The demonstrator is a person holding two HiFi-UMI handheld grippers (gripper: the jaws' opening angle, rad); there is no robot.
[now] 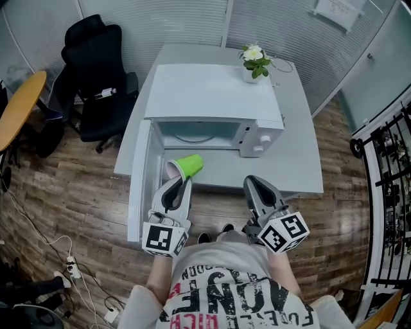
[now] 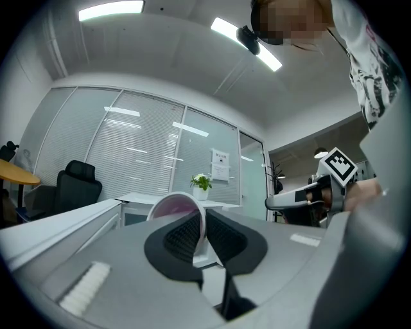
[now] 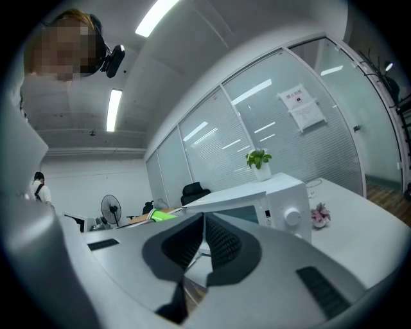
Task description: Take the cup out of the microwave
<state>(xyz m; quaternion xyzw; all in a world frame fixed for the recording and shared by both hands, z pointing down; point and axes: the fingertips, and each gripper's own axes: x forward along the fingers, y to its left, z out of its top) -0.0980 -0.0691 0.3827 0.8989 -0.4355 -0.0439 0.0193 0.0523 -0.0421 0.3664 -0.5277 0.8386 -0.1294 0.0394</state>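
One cup [image 1: 187,166], one open microwave [image 1: 215,96], two grippers. The left gripper [image 1: 176,184] clamps the sideways cup's rim over the counter [image 1: 302,160]; the right gripper [image 1: 254,182] is closed, empty.

The person's shirt [image 1: 237,297] carries large print, seen upside-down, of which only "ONE" is legible. The posted notice [image 1: 337,11] is too small to read.

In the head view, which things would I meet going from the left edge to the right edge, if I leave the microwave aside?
wooden table → black chair → green cup → plant → black rack
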